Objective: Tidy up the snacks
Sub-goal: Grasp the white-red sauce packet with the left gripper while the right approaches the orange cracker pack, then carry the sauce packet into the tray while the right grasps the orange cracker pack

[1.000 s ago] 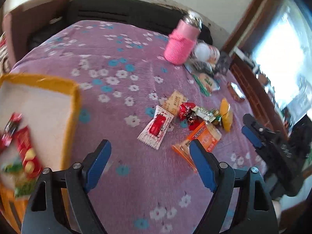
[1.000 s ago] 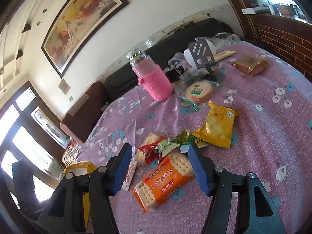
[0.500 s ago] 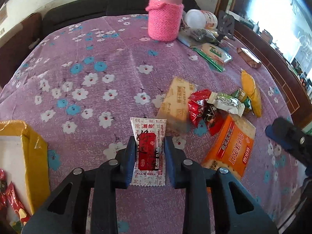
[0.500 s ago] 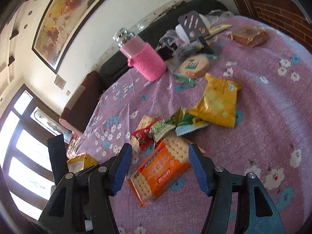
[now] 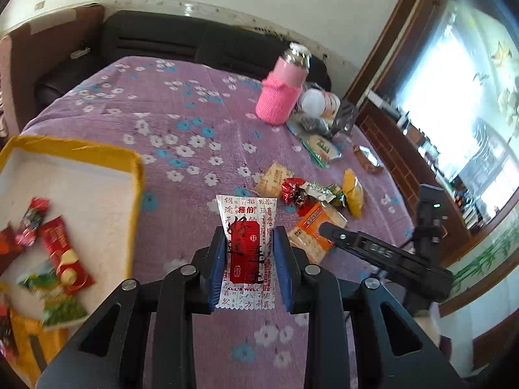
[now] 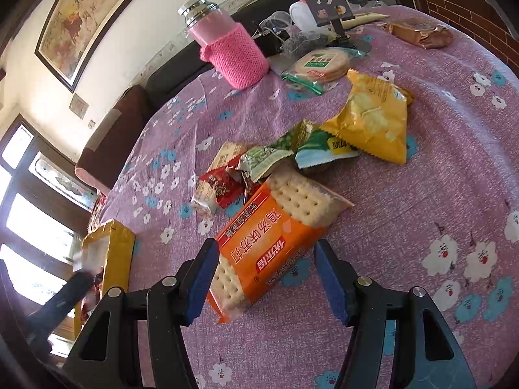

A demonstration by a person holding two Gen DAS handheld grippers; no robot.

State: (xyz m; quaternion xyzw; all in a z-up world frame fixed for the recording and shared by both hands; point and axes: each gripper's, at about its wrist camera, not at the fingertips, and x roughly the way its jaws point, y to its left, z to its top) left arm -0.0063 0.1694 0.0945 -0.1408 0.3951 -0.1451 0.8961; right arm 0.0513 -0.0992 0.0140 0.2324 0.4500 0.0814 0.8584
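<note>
Left gripper (image 5: 249,261): black angular frame with triangular cut-outs, silver round screws at the pivots, blue ribbed pads (image 5: 218,269) lining both fingers. Right gripper (image 6: 266,283): same black frame, silver screws, blue pads (image 6: 201,280)

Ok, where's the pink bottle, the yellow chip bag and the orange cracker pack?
pink bottle (image 6: 238,56), right wrist view, knitted sleeve.
yellow chip bag (image 6: 373,118), right wrist view, bag's middle.
orange cracker pack (image 6: 269,246), right wrist view, orange label.

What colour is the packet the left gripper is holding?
White with red print and a red centre panel: the snack packet in the left gripper, clearest in the left wrist view.
</note>
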